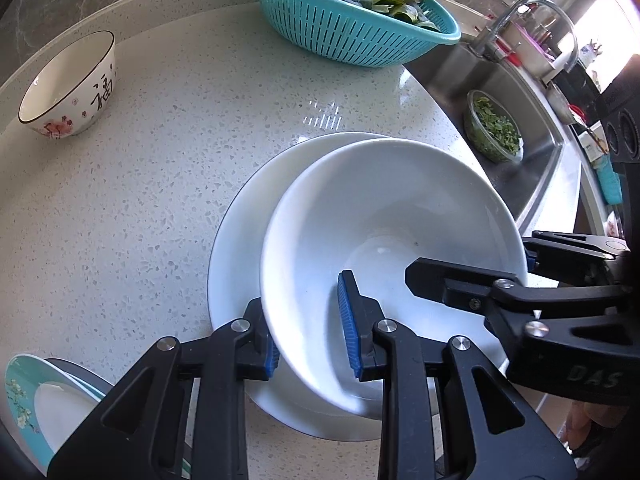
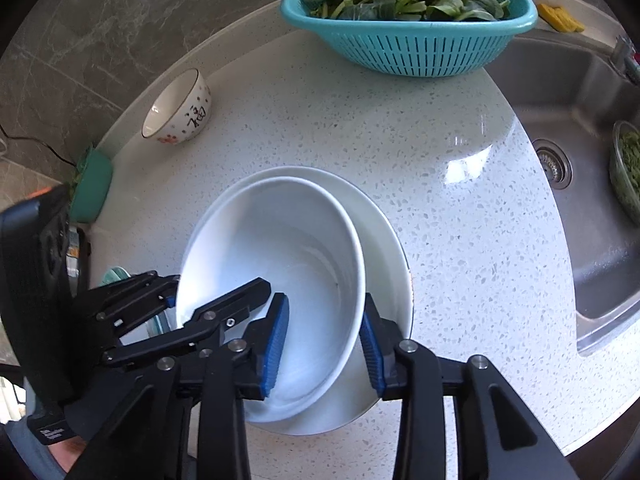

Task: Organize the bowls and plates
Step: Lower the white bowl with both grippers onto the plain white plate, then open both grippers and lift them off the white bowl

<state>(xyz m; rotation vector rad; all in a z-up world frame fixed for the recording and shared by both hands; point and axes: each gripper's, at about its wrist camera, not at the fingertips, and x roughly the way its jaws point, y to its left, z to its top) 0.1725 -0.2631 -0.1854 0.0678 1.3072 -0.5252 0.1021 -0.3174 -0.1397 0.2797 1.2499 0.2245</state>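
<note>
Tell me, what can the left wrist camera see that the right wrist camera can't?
Only the left wrist view shows the tap and a teal flowered plate. Only the right wrist view shows the sink drain and a yellow thing. Both show the white bowl on its plate, the small patterned bowl and the teal basket of greens.

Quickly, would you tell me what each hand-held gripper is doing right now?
Left hand-held gripper: straddles the deep white ceramic bowl's rim; grip unclear.
Right hand-held gripper: open astride the same rim.
</note>
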